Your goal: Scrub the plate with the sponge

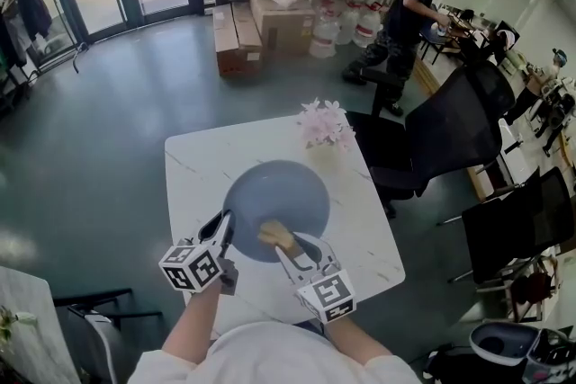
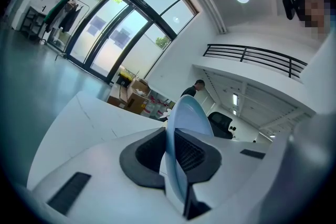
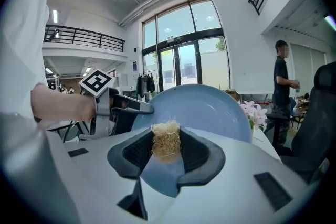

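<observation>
Blue plate (image 1: pixel 275 207) is sitting tilted, its rim clenched edge-on in our left claw (image 1: pixel 223 229). We're grasping the straw-coloured sponge (image 3: pixel 166 141) in the right claw (image 1: pixel 284 249), w/ the plate face just ahead of its tips. Risk: we're pinching only a thin rim, so pushing hard could be levering the plate out of the left jaws & dropping it onto the table (image 1: pixel 193 166) below. Sponge is barely poking past the right pads, so bare jaws could be scraping
</observation>
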`<state>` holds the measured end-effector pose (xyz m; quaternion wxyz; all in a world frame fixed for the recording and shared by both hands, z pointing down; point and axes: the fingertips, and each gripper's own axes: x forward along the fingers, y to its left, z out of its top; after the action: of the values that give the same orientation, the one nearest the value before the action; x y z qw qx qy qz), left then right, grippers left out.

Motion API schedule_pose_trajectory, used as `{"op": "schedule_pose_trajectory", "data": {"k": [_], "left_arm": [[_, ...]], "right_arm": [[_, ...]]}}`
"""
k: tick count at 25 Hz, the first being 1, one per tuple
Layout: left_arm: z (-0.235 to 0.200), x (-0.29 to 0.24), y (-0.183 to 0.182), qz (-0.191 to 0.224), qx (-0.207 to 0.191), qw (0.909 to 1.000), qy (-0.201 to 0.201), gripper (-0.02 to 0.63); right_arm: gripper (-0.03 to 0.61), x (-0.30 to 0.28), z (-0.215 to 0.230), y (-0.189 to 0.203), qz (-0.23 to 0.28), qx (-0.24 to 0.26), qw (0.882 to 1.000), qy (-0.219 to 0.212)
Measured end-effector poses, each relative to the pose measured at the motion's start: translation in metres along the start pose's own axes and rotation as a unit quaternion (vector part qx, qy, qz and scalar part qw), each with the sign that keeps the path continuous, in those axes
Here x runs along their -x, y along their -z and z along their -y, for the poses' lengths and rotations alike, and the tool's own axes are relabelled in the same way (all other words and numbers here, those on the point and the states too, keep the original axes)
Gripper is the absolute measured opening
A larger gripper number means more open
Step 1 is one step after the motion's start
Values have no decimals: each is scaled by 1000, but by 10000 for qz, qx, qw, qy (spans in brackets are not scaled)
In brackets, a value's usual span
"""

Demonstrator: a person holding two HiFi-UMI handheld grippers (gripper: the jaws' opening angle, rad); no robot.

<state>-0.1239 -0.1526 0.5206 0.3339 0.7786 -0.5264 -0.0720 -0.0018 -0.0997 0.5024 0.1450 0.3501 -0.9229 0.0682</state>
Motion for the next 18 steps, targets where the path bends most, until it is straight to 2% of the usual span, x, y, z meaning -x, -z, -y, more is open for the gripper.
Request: {"op": "schedule_pose_trajectory", "data": {"k": [3, 6, 12, 18], "left_arm": [[3, 3, 5, -80, -92, 9999, 35, 44], [9, 7, 9, -140, -173, 9997, 90, 43], [11, 9, 15, -164, -39, 9997, 182, 43], [5, 5, 8, -76, 95, 9998, 149, 43]], "right_arm": [[150, -13, -12, -12, 87, 153, 9997, -185], [150, -21, -2, -31, 274, 306, 9991, -109], [150, -13, 48, -54, 469, 279, 9972, 519], [150, 14, 83, -27, 242, -54, 9940, 1063]]}}
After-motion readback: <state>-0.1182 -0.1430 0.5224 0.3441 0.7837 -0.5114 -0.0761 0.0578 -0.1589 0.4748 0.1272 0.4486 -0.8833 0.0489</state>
